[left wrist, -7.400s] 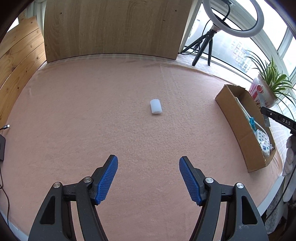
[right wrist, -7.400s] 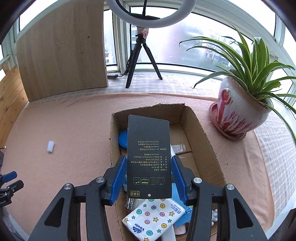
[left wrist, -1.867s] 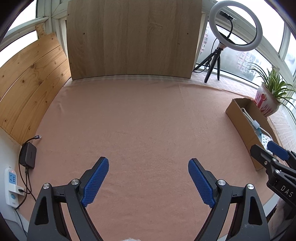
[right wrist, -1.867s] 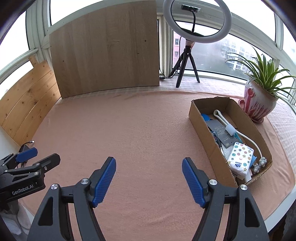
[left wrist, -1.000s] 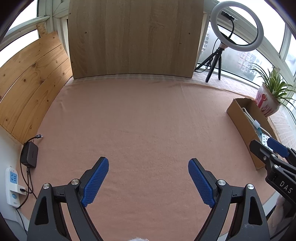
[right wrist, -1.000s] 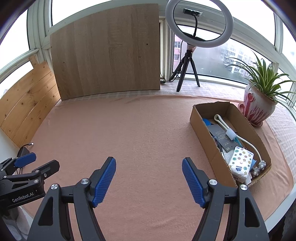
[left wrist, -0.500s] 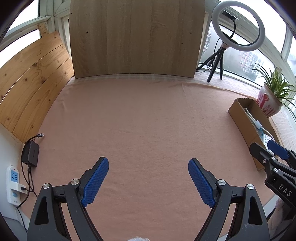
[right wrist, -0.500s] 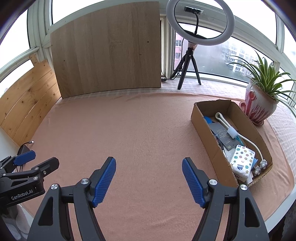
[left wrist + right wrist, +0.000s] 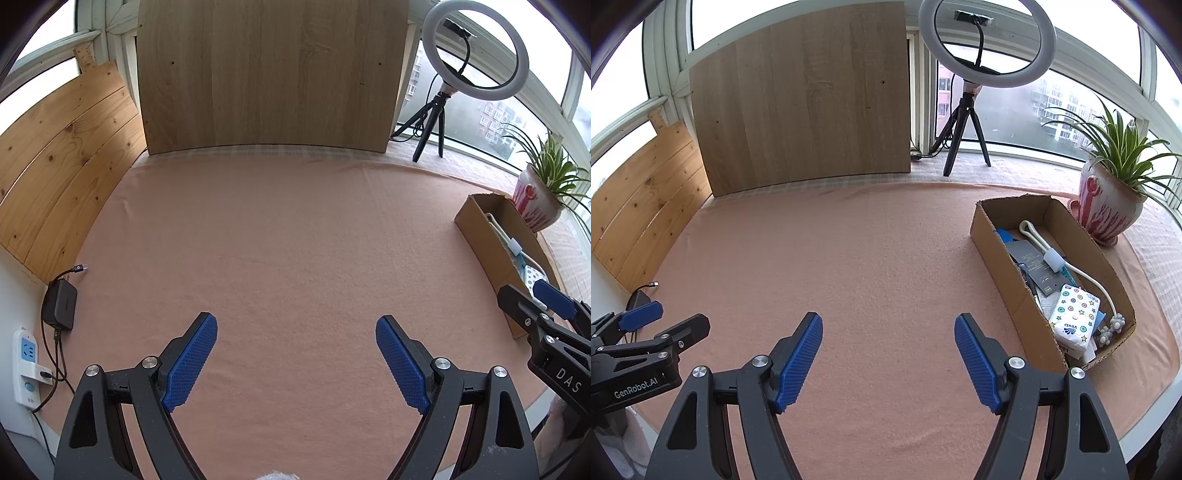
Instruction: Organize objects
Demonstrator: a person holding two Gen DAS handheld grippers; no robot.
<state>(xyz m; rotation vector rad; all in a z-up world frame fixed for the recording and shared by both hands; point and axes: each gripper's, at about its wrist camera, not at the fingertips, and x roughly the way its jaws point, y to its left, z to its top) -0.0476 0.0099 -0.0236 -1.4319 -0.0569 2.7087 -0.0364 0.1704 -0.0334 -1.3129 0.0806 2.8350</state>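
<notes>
Right wrist view: right gripper [image 9: 888, 354] spread wide, holding nothing, above the pink tablecloth [image 9: 849, 258]. Cardboard box [image 9: 1004, 273] near the right table edge holds a tissue pack [image 9: 1075, 317], a dark card [image 9: 1034, 266] and a white cable [image 9: 1089, 280]. Left gripper [image 9: 295, 358] likewise spread, empty.

Ahead and to the right of the right gripper [image 9: 888, 354], the cardboard box [image 9: 1001, 258] is sitting on the tablecloth [image 9: 849, 258]. Inside the box, the tissue pack [image 9: 1075, 317] is lying at the near end, with the gooseneck lamp [image 9: 1052, 258] running lengthwise beside it. The potted plant [image 9: 1108, 210] is standing just beyond the box. The left gripper [image 9: 661, 321] is hovering to the left.
</notes>
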